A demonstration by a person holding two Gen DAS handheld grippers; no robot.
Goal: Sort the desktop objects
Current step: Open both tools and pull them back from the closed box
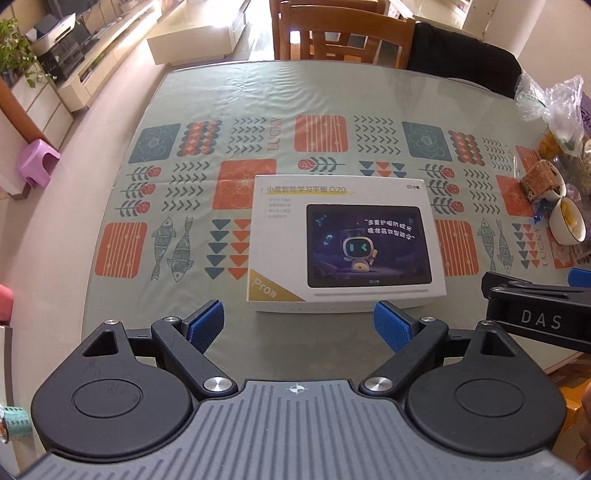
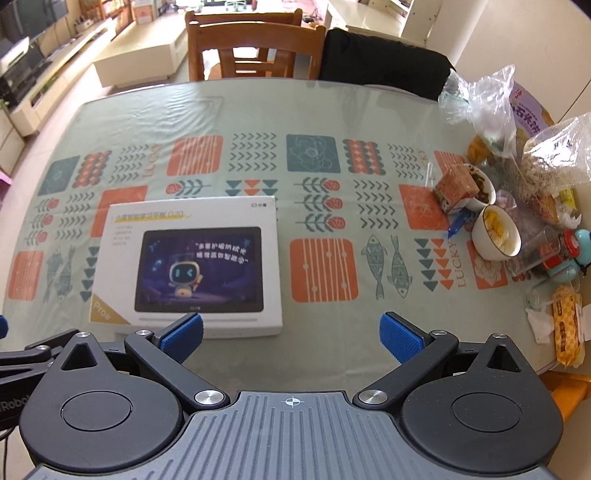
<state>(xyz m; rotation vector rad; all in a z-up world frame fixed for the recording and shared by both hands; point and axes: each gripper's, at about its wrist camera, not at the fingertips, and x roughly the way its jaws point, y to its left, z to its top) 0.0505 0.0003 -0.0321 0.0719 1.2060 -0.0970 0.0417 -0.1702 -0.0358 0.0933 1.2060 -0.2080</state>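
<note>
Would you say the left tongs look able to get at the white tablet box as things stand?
Probably yes. The left tongs are open, and the tablet box lies flat straight ahead with bare tablecloth between. The right tongs sit off to one side.

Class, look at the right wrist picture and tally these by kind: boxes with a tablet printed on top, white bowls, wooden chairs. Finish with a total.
Tablet box: 1
White bowls: 2, the near bowl and the far bowl
Wooden chairs: 2, the front chair and the chair behind it
Total: 5
</note>
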